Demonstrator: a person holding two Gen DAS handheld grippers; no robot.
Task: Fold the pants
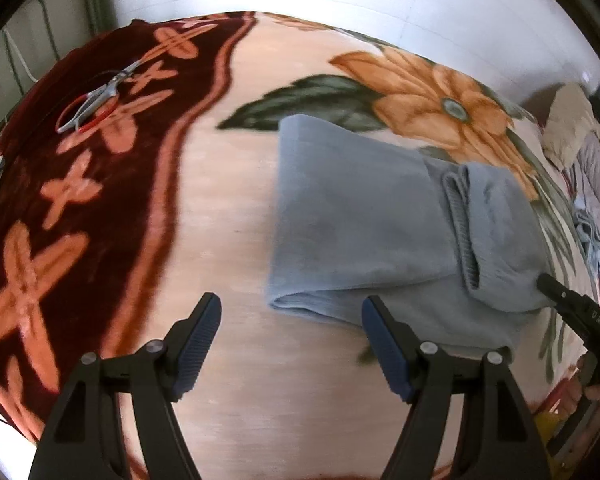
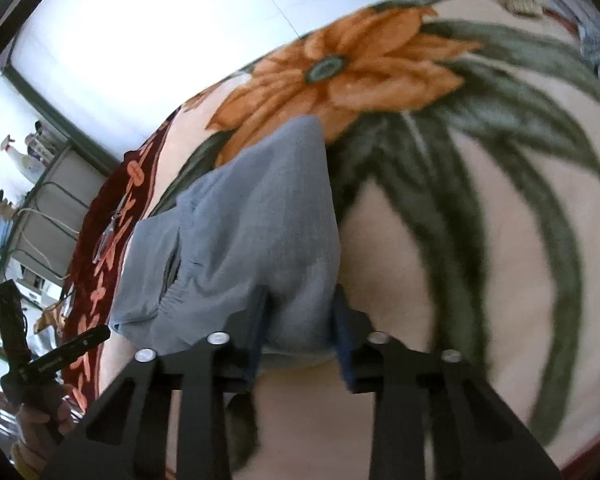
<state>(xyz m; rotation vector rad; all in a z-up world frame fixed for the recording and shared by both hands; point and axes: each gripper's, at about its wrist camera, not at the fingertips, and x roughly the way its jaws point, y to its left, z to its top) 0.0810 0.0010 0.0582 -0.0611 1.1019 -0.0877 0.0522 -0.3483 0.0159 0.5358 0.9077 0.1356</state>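
We work on a flowered blanket (image 1: 228, 216) that covers the whole surface, dark red along its left border and pale with an orange flower toward the far right. The grey pants (image 1: 360, 224) lie on the pale middle area, already folded into a compact rectangle, with the ribbed waistband (image 1: 462, 232) turned up across the right part of the stack. A pair of scissors (image 1: 96, 96) rests well apart on the red border at the far left.

The right gripper (image 2: 300, 320) sits at the near right corner of the pants; its fingers are drawn in on a bunched ridge of grey cloth and pinch it. The left gripper (image 1: 290, 336) hovers above bare blanket just near of the folded left edge, fingers spread wide and holding nothing.

We judge the task to be in a late folding step, with one corner secured. The next move calls for the left gripper to take the near left fold edge, so that both corners travel together and the layers stay aligned.
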